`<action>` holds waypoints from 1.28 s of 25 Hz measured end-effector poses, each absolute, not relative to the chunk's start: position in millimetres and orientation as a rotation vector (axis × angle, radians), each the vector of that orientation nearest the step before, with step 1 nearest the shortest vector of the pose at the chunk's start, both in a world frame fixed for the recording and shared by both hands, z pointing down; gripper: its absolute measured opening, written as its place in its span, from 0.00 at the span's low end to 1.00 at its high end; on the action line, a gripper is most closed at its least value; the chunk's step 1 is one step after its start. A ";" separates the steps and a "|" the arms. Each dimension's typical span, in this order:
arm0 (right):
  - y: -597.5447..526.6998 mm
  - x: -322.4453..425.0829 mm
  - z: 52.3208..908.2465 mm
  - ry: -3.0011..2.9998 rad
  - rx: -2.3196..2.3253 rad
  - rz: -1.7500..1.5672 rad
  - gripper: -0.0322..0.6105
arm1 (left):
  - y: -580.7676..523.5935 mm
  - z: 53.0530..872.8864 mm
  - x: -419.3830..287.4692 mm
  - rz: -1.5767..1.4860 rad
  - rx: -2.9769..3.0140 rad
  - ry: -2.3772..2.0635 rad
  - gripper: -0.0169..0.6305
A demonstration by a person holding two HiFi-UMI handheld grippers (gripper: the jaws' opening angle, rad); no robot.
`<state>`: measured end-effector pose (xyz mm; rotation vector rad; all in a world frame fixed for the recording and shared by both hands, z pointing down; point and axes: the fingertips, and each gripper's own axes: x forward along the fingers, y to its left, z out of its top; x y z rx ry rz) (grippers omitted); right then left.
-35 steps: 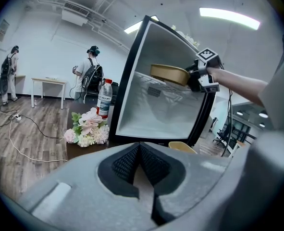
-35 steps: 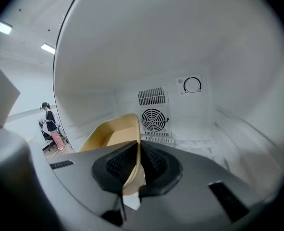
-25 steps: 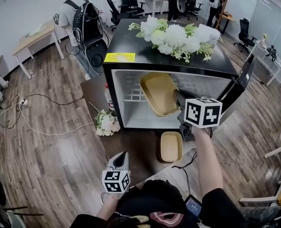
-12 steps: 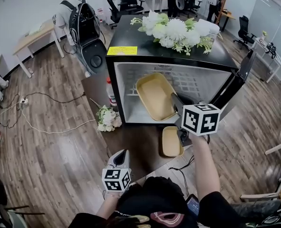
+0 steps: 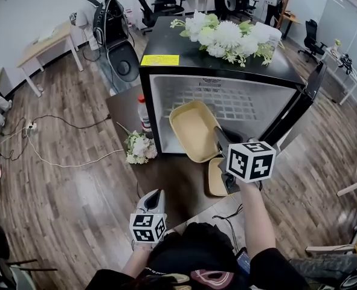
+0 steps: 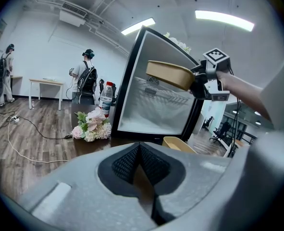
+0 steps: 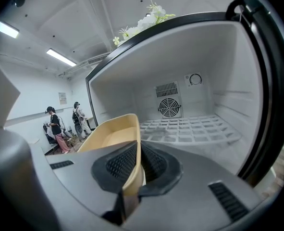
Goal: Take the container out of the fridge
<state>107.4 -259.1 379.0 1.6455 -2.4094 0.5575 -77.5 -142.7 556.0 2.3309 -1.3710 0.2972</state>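
Observation:
My right gripper (image 5: 219, 135) is shut on the rim of a shallow tan container (image 5: 193, 128), which hangs tilted in front of the open black fridge (image 5: 166, 83). In the right gripper view the container's wall (image 7: 114, 134) runs between the pads of the right gripper (image 7: 134, 165), with the white fridge interior (image 7: 194, 129) behind. From the left gripper view the container (image 6: 168, 75) hangs just outside the fridge opening. My left gripper (image 5: 154, 199) stays low near my body, shut and holding nothing; its jaws (image 6: 139, 153) meet at the tip.
A second tan container (image 5: 214, 177) lies on the dark table (image 5: 166, 183) below the fridge, partly hidden by my right gripper. A small bouquet (image 5: 137, 147) and a bottle (image 5: 144, 115) stand left of the fridge. White flowers (image 5: 226, 38) lie on top. The fridge door (image 5: 296, 107) stands open at the right.
My right gripper has drawn the tan container out of the fridge, toward me and slightly down. The left gripper has stayed in place.

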 end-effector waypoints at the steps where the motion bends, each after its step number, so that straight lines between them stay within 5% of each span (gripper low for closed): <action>1: -257.0 106.0 381.7 -2.402 1.644 0.552 0.09 | -141.9 556.2 -78.5 0.297 2.328 -1.373 0.04; 32: -203.9 60.5 502.2 -2.304 1.635 0.787 0.09 | -128.9 565.9 -107.4 0.320 2.265 -1.445 0.04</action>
